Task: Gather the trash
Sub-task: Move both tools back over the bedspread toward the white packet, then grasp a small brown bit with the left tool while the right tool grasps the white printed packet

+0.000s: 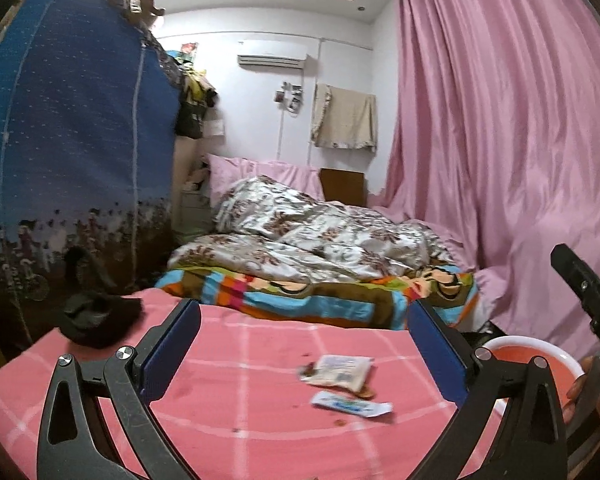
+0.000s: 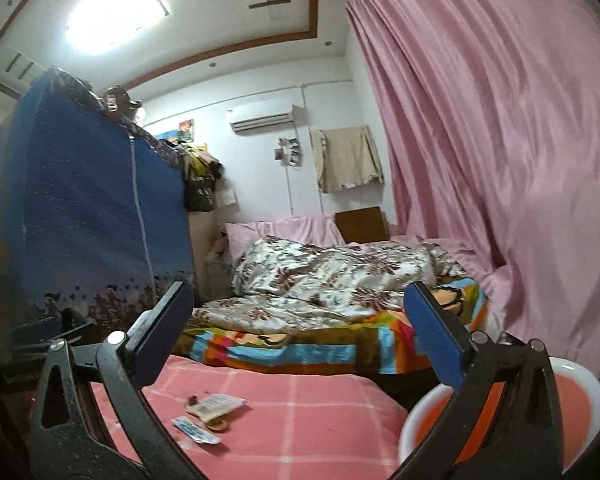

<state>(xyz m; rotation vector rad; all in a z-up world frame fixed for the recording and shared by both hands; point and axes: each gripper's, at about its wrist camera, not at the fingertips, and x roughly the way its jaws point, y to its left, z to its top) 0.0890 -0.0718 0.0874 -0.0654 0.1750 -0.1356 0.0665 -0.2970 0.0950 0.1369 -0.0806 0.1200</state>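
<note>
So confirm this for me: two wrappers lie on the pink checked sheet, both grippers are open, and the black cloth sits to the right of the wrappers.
One thing is wrong. The left wrist view shows the black cloth to the left of the wrappers, not the right. The rest stands: two wrappers lie on the pink checked sheet, and the left gripper and right gripper are open.

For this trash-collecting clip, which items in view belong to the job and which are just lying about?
Belongs to the job:
white snack wrapper
blue-and-white wrapper
crumbs
orange basin, probably the bin

Just lying about:
black cloth
floral quilt
cartoon blanket
pink curtain
</note>
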